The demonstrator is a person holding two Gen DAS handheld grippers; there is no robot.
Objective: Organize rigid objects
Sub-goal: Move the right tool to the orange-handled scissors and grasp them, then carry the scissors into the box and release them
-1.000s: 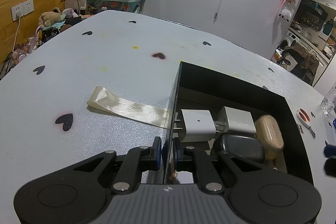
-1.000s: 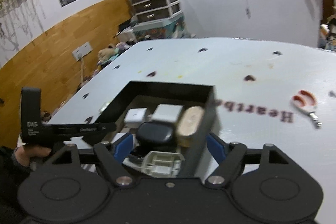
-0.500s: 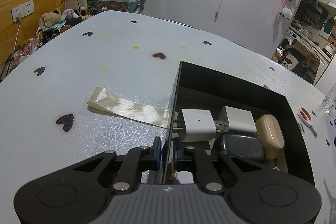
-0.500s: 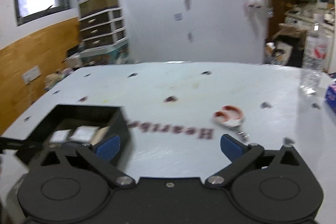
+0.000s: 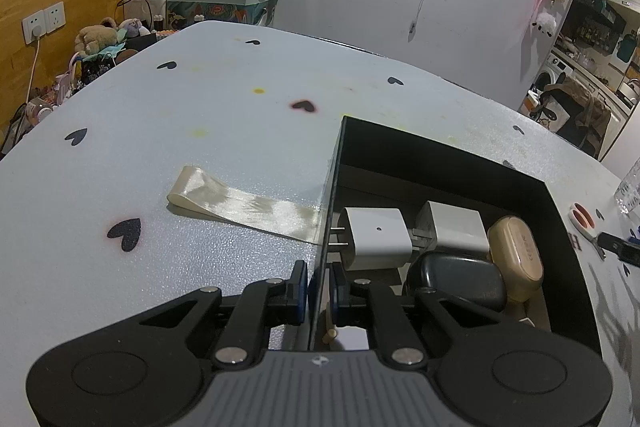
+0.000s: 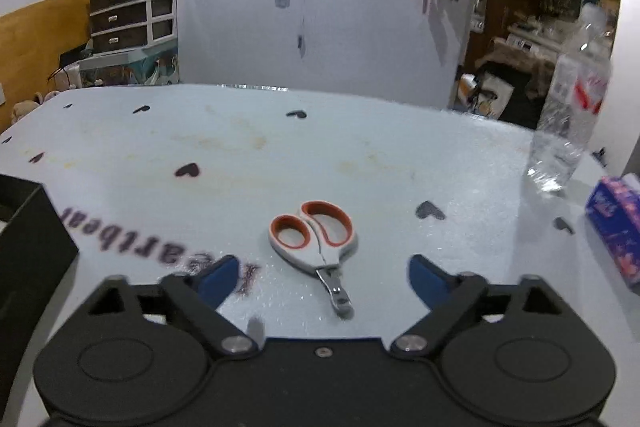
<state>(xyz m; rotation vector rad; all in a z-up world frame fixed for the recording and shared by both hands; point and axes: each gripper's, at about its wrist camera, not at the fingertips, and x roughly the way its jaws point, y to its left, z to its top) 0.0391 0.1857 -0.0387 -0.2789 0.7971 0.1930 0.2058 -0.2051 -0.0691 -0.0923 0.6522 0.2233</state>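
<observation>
My left gripper (image 5: 319, 285) is shut on the left wall of the black box (image 5: 448, 151). In the box lie two white chargers (image 5: 378, 237), a dark case (image 5: 456, 283) and a beige case (image 5: 516, 259). My right gripper (image 6: 322, 273) is open and empty, low over the table. The grey nail clipper with orange-lined handles (image 6: 316, 239) lies between its fingers, handles pointing away; it also shows in the left wrist view (image 5: 584, 223). The box corner shows at the left of the right wrist view (image 6: 28, 239).
A beige tape strip (image 5: 240, 205) lies on the table left of the box. A clear plastic bottle (image 6: 568, 123) and a blue packet (image 6: 616, 223) stand at the table's right edge. The light tabletop (image 6: 320, 147) has heart prints and lettering.
My right gripper has swung right, away from the box, and now frames the nail clipper. My left gripper has stayed shut on the box wall.
</observation>
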